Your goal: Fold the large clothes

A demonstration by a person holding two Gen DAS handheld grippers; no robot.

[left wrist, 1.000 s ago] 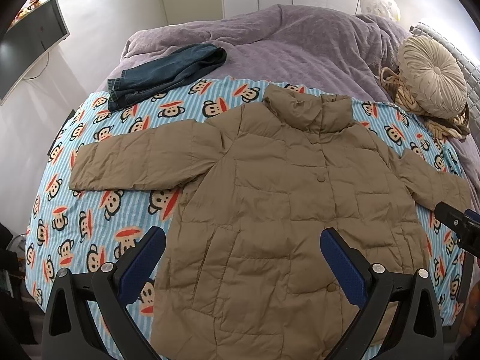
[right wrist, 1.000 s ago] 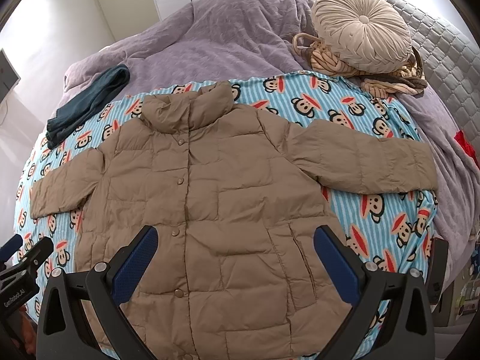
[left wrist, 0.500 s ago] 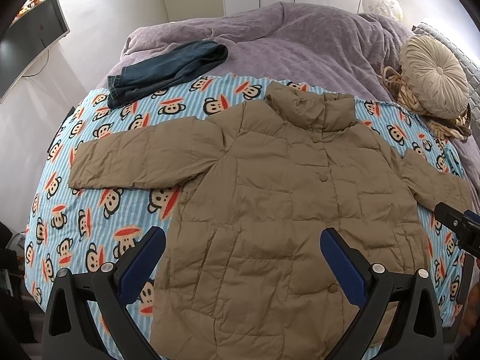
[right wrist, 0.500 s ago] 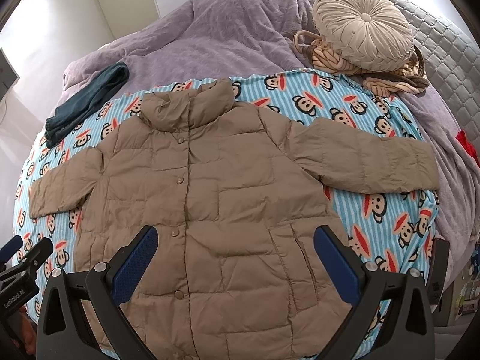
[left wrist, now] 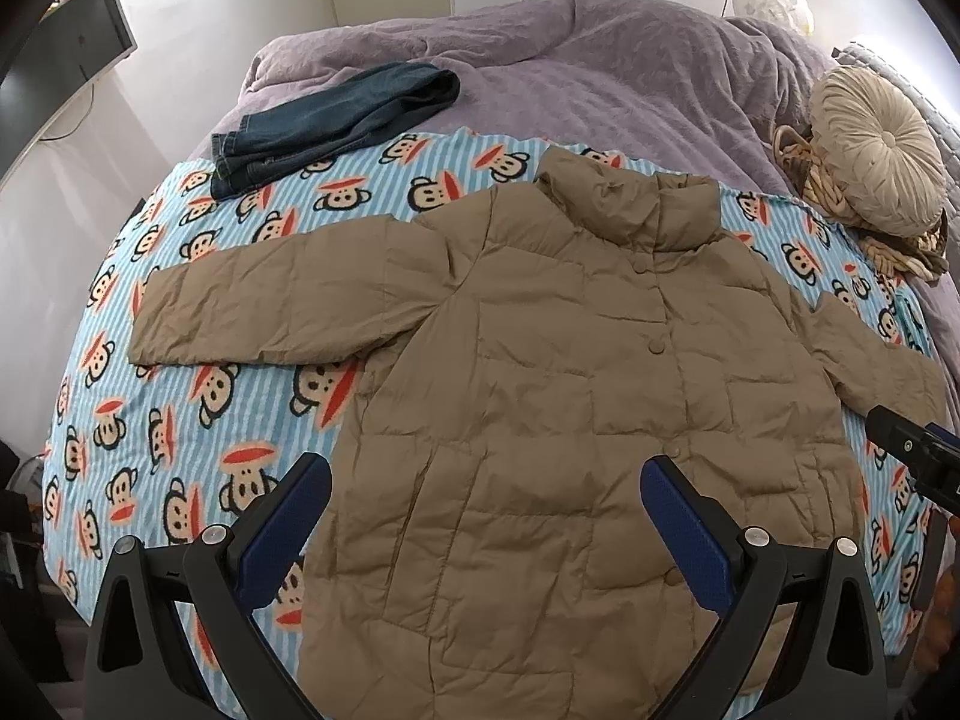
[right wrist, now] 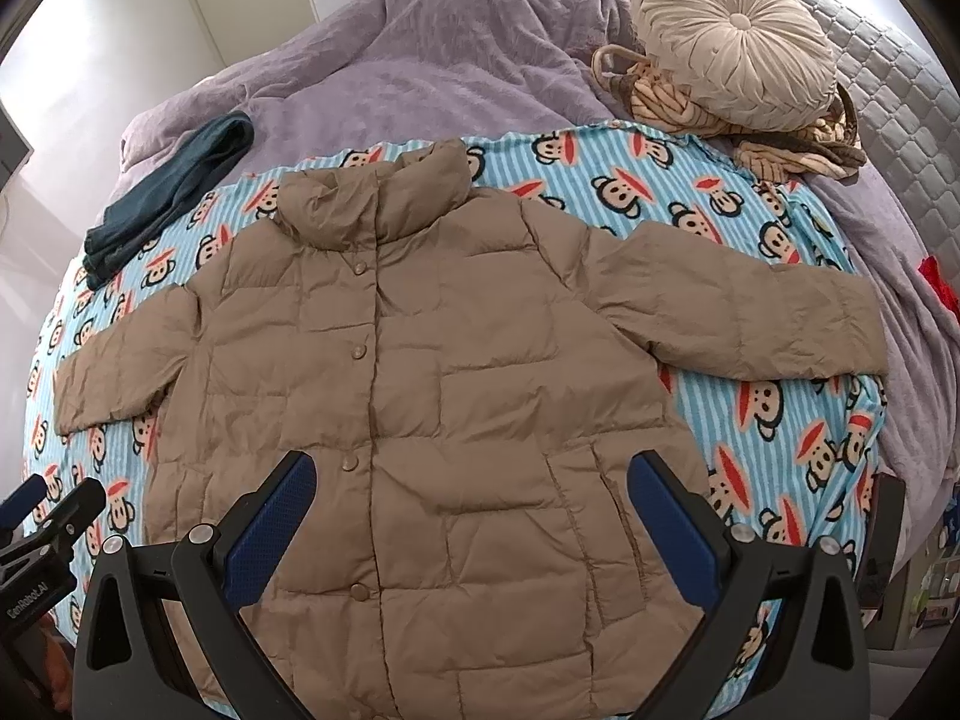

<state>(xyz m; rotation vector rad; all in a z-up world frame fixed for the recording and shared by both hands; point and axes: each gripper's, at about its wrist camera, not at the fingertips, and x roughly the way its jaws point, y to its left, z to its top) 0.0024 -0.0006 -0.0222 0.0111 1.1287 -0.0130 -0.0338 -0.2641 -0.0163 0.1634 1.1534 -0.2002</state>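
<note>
A tan quilted puffer jacket (left wrist: 570, 372) lies flat and buttoned, collar away from me, both sleeves spread out, on a blue striped monkey-print sheet (left wrist: 180, 420). It also shows in the right wrist view (right wrist: 420, 372). My left gripper (left wrist: 486, 504) is open and empty, held above the jacket's lower left part. My right gripper (right wrist: 474, 492) is open and empty, held above the jacket's lower middle. Neither touches the jacket.
Folded dark jeans (left wrist: 336, 114) lie at the sheet's far left edge. A purple blanket (left wrist: 600, 72) covers the bed beyond. A round cream cushion (right wrist: 732, 42) on striped cloth sits at the far right. A wall monitor (left wrist: 66, 66) hangs at left.
Both views have shifted slightly: the jacket sits a little lower in frame. The jacket itself has not moved and both grippers stay open.
</note>
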